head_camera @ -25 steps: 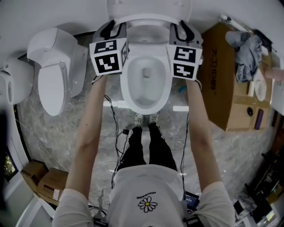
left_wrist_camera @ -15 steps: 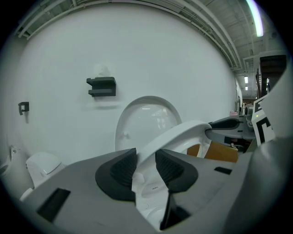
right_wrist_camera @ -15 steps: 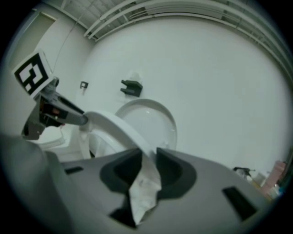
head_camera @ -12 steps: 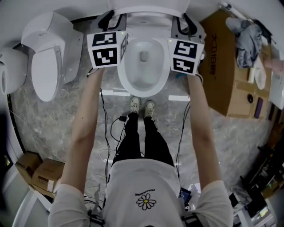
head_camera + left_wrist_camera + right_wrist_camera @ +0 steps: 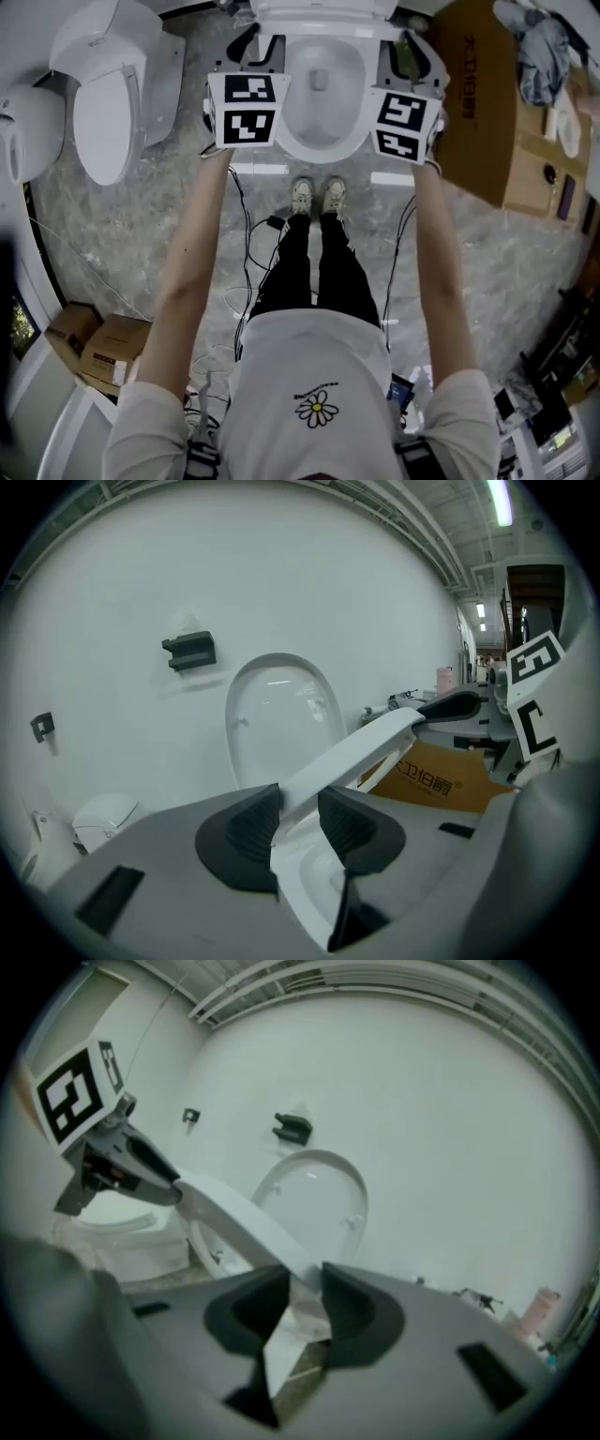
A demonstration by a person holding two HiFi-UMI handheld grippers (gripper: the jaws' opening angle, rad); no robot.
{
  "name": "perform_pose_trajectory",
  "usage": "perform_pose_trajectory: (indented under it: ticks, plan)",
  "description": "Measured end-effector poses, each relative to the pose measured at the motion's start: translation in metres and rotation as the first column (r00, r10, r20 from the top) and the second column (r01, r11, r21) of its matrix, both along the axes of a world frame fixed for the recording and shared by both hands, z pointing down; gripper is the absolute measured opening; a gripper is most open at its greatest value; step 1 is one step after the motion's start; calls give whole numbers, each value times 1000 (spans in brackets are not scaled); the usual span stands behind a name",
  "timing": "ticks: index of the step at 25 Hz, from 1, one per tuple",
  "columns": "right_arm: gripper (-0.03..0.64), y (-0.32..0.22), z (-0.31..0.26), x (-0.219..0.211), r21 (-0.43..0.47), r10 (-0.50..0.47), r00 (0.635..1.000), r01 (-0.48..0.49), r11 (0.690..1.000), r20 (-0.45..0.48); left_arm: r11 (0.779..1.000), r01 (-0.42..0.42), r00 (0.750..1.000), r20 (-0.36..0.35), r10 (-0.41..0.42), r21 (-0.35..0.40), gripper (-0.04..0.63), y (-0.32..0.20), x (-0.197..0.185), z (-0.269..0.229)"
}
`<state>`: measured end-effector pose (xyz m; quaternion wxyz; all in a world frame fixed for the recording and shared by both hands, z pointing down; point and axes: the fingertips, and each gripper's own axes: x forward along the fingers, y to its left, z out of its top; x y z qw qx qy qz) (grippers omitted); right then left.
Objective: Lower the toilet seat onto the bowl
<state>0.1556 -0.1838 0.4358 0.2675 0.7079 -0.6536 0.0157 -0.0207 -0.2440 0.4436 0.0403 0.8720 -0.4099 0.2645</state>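
Observation:
The white toilet bowl (image 5: 322, 148) sits at the top centre of the head view. Its seat (image 5: 323, 13) is tilted, partway between upright and the bowl. My left gripper (image 5: 253, 49) grips the seat's left side and my right gripper (image 5: 411, 54) grips its right side. In the left gripper view, the left gripper (image 5: 298, 819) is shut on the seat (image 5: 361, 750), which slopes up toward the right gripper (image 5: 525, 714). In the right gripper view, the right gripper (image 5: 305, 1307) pinches the seat (image 5: 234, 1215). Behind it the lid (image 5: 319, 1199) stands upright against the wall.
A second toilet (image 5: 108, 98) stands on the left. A big cardboard box (image 5: 478, 103) with cloth (image 5: 544, 52) on it stands close on the right. Cables (image 5: 251, 246) trail over the marble floor by the person's feet. Small cartons (image 5: 94, 349) lie lower left.
Both grippers have drawn back toward the person with the seat between them, and the seat has tipped further forward from the lid. The head camera now looks lower down the floor.

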Motion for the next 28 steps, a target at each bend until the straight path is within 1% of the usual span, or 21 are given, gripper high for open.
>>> perform_pose_trajectory:
  ticks: [4, 11, 14, 19, 24, 26, 28]
  plan:
    - [121, 24, 16, -11, -75, -10, 1000, 8, 997, -23, 1000, 9, 999, 36, -9, -14, 150, 25, -11, 18]
    - [126, 56, 39, -18, -118, 11, 1000, -13, 993, -15, 999, -10, 996, 91, 13, -35, 150, 55, -19, 40]
    - [127, 72, 54, -22, -147, 22, 1000, -24, 989, -22, 999, -21, 991, 128, 27, -47, 150, 71, -24, 54]
    - [131, 99, 79, -30, -201, 33, 999, -35, 979, -16, 996, -44, 978, 201, 59, -78, 152, 97, -34, 80]
    - [139, 119, 104, -36, -264, -4, 1000, 3, 964, -1, 994, -69, 959, 268, 91, -91, 152, 117, -40, 104]
    - [143, 129, 117, -39, -299, -29, 1000, 29, 954, 5, 990, -80, 950, 291, 110, -113, 152, 127, -43, 117]
    - [144, 141, 130, -43, -339, -48, 999, 50, 939, 16, 985, -81, 944, 305, 124, -152, 152, 139, -47, 131]
